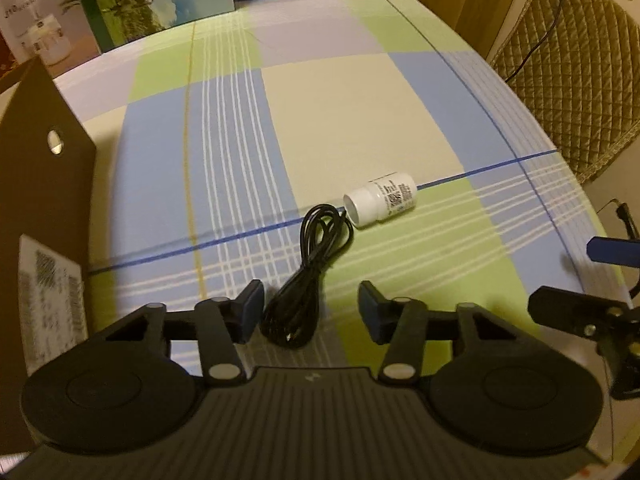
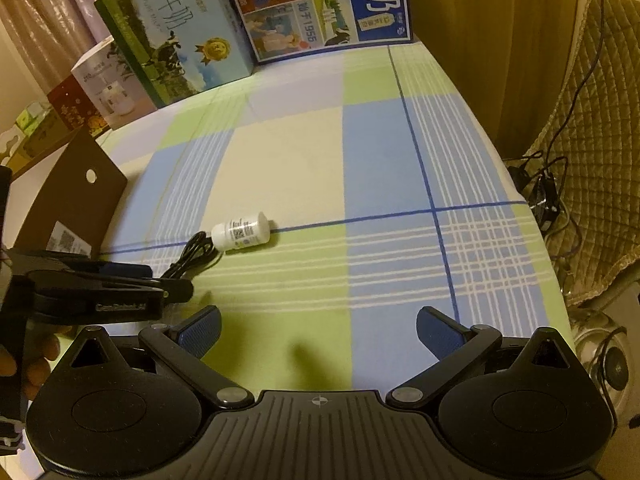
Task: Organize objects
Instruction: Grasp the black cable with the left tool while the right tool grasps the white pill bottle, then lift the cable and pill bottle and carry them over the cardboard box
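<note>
Tongs on the left [image 1: 310,312] are standing partly open astride the near end of the coiled black cable [image 1: 308,272], with the coil lying between the pads and neither pad clearly pressing on it. Judging by that, the step in hand is picking up the cable, which is lying on the checked surface [image 1: 360,112] toward its near edge, its far loop just beside the cap of the white bottle [image 1: 382,200], itself tipped on its side. The next move seems to call for squeezing evenly on the bundled strands so the loops are not slipping out, then lifting clear of the bottle, probably toward the brown cardboard box [image 1: 44,168] at the left edge, if that is the container. Right tongs [image 2: 318,334] are hanging wide open and empty over bare cloth near the near edge, well apart from both things.

Whether the left pads are touching the cable is hard to make out. The box's inside is hidden, the bottle's label is too small to read, and the cartons [image 2: 180,36] along the far edge are cut off.
</note>
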Demonstrator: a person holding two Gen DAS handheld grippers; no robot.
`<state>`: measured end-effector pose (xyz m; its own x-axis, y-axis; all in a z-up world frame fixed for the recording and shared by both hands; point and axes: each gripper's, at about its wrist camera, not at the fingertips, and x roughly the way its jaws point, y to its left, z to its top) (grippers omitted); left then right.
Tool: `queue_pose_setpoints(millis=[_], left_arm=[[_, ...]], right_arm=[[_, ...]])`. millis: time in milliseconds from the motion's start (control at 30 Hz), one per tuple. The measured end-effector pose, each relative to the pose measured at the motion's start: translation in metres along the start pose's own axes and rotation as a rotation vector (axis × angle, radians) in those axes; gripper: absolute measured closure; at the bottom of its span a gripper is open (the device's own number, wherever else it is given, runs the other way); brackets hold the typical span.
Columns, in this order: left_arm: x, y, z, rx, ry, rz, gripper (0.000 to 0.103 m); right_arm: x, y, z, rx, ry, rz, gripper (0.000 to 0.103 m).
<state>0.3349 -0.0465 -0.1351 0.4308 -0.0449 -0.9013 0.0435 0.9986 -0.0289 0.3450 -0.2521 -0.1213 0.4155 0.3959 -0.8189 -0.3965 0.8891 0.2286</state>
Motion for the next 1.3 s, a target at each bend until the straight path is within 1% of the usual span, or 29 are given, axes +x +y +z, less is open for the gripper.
queue_pose_setpoints(millis=[100, 200, 267, 300, 367, 433, 467, 533, 600, 667, 800, 900, 967, 1000, 1033, 1067, 1300], left_arm=[[0.009, 0.0, 0.005, 0.011, 0.006, -0.001, 0.059], [0.015, 0.003, 0.007, 0.002, 0.012, -0.013, 0.072], [0.016, 0.007, 0.006, -0.008, -0.001, -0.01, 0.082], [0.016, 0.009, 0.005, -0.017, -0.004, -0.009, 0.084], [0.014, 0.018, 0.003, -0.073, -0.013, -0.007, 0.086], [0.011, 0.029, -0.001, -0.159, -0.021, 0.005, 0.087], [0.01, 0.034, -0.003, -0.197, -0.024, 0.012, 0.09], [0.007, 0.044, -0.008, -0.263, -0.028, 0.029, 0.091], [0.005, 0.051, -0.012, -0.307, -0.033, 0.038, 0.091], [0.004, 0.056, -0.014, -0.327, -0.035, 0.04, 0.091], [0.004, 0.06, -0.015, -0.34, -0.039, 0.034, 0.09], [0.005, 0.06, -0.015, -0.331, -0.04, 0.036, 0.09], [0.005, 0.061, -0.015, -0.33, -0.041, 0.034, 0.09], [0.005, 0.06, -0.015, -0.324, -0.04, 0.034, 0.09], [0.006, 0.06, -0.014, -0.318, -0.039, 0.033, 0.09], [0.006, 0.059, -0.014, -0.312, -0.037, 0.033, 0.09], [0.004, 0.056, -0.017, -0.273, -0.018, 0.029, 0.09]], right_arm=[[0.006, 0.001, 0.005, -0.009, 0.0, 0.004, 0.002], [0.014, 0.004, 0.011, -0.019, -0.003, 0.01, 0.002], [0.019, 0.007, 0.014, -0.025, -0.007, 0.016, 0.002], [0.022, 0.007, 0.015, -0.026, -0.013, 0.023, 0.002], [0.031, 0.011, 0.016, -0.031, -0.019, 0.032, 0.002], [0.04, 0.016, 0.017, -0.051, -0.017, 0.039, 0.002], [0.045, 0.02, 0.017, -0.064, -0.021, 0.039, 0.002], [0.054, 0.028, 0.017, -0.093, -0.021, 0.045, 0.002], [0.062, 0.038, 0.019, -0.124, -0.035, 0.042, 0.004], [0.069, 0.047, 0.021, -0.151, -0.051, 0.051, 0.017], [0.086, 0.061, 0.027, -0.179, -0.065, 0.032, 0.023], [0.096, 0.066, 0.031, -0.195, -0.069, 0.011, 0.03], [0.102, 0.068, 0.032, -0.206, -0.056, 0.005, 0.042], [0.104, 0.069, 0.032, -0.211, -0.048, 0.001, 0.046], [0.106, 0.069, 0.031, -0.215, -0.042, 0.0, 0.053], [0.106, 0.07, 0.03, -0.227, -0.049, -0.006, 0.057], [0.095, 0.072, 0.019, -0.261, -0.019, 0.013, 0.058]])
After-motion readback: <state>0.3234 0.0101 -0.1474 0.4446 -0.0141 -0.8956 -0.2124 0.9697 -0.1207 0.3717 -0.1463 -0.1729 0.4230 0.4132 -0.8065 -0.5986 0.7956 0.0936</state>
